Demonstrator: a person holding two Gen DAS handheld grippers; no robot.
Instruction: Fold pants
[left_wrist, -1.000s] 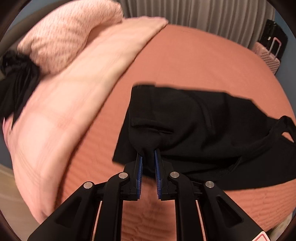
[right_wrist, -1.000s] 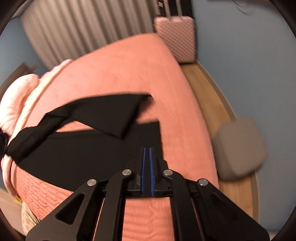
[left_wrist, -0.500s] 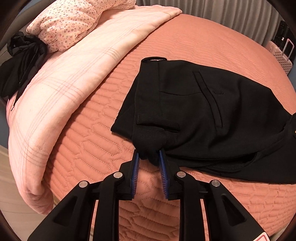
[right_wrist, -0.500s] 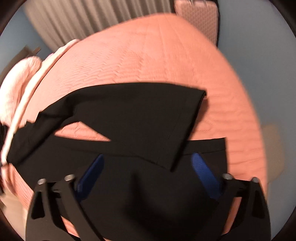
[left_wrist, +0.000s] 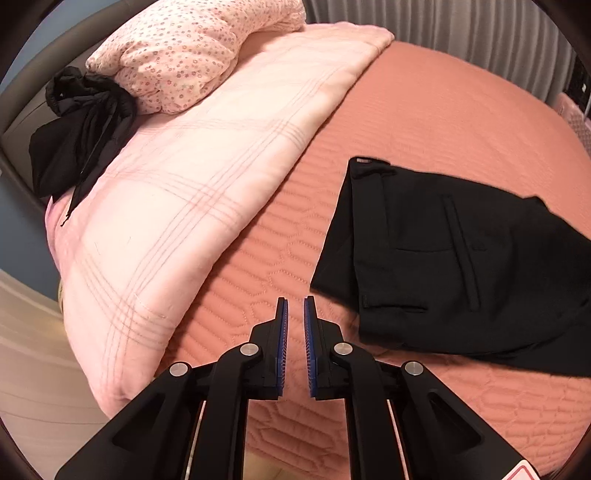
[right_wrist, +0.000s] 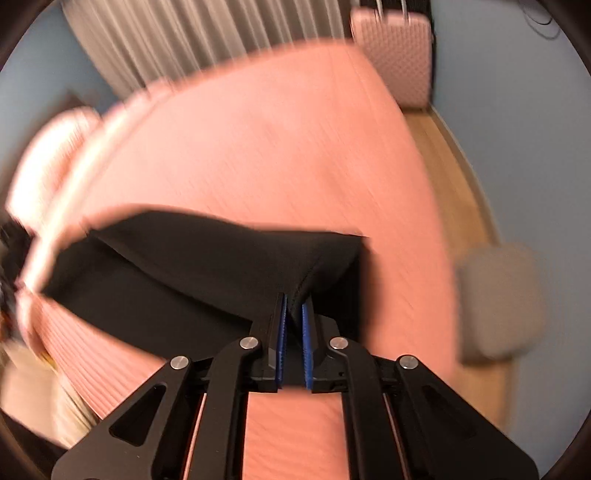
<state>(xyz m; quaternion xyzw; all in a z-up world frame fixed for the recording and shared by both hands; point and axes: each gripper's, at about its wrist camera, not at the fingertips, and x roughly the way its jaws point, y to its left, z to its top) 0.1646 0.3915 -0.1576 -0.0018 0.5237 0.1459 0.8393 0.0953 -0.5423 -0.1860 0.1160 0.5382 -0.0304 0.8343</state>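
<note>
Pants (left_wrist: 461, 266) lie on the bed (left_wrist: 443, 110), waist end flat. Our left gripper (left_wrist: 294, 314) is nearly closed w/ nothing in it; right gripper (right_wrist: 294, 314) clamps a hem. Fold seems partly done; we judge more folds left.

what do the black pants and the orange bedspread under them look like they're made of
Black pants: a smooth, matte woven fabric, probably a dress-trouser blend; it shows flat welt pockets and crisp edges, with no sheen.
Orange bedspread: quilted cloth, likely cotton or microfiber, matte; stitched hexagon lines puff its surface. The exact fibre of either cannot be told.
</note>
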